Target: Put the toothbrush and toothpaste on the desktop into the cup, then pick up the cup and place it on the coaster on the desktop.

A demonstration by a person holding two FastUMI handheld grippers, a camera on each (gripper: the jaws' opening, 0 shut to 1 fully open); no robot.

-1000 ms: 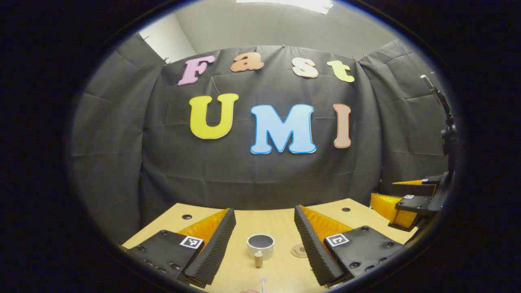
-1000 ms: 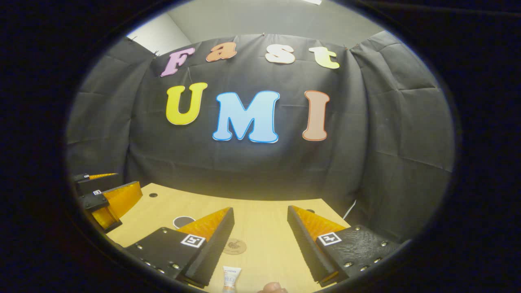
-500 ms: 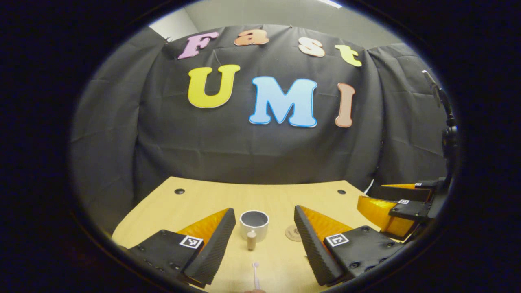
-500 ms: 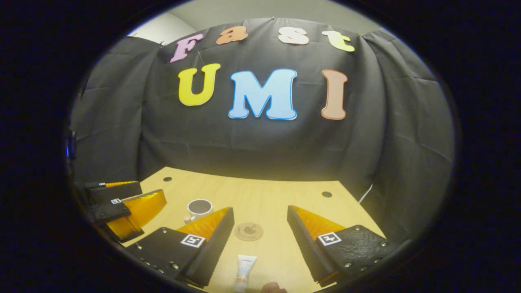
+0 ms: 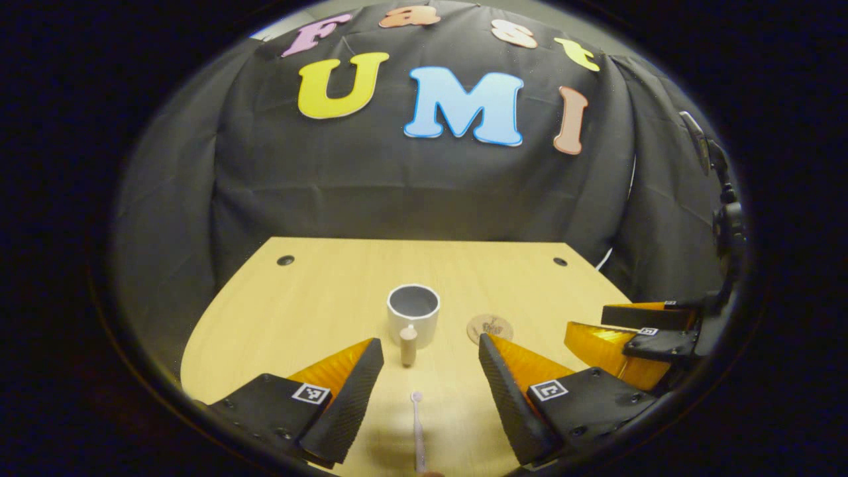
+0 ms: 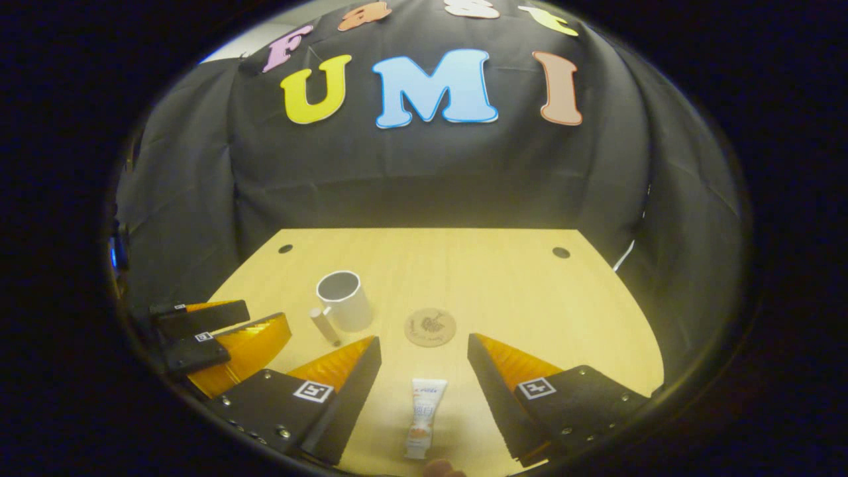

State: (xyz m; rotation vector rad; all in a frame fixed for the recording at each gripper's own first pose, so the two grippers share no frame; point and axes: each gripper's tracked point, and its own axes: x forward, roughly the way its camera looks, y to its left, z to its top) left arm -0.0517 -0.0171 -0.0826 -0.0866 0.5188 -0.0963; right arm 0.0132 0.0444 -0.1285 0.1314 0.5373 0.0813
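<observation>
We saw a pale wood worktop (image 5: 318,298) w/ rounded corners, backed by black cloth on the booth wall, a small dark hole near each far corner.

Left gripper view: the left gripper (image 5: 430,391) hung above the near edge, jaws wide apart, nothing btwn the ribbed black pads but bare wood and the toothbrush (image 5: 417,430). The toothbrush was thin and pale lilac, lying flat at the near edge, head pointing toward the far edge, its tail end cut off at the bottom of the view. Beyond it, approx mid-worktop, stood the cup (image 5: 413,313): white outside, grey inside, upright, mouth open, w/ a short light wooden peg-like handle on its near side. Just beside the cup, toward the right edge, lay the coaster (image 5: 489,328), a flat round brown disc w/ a dark print; cup and coaster were apart, not touching. The right gripper (image 5: 629,331) showed by the right edge, orange-backed fingers parted, holding nothing we could see.

Right gripper view: the right gripper (image 6: 424,391) also stood wide open above the near edge. Btwn its fingers, untouched, lay the toothpaste (image 6: 424,417): a small white tube w/ coloured print, flat on the wood, crimped end toward the far edge, cap toward the near edge. The coaster (image 6: 430,326) lay just past it, the cup (image 6: 344,301) farther toward the left edge. The left gripper (image 6: 212,334) showed at the left edge, fingers apart.
</observation>
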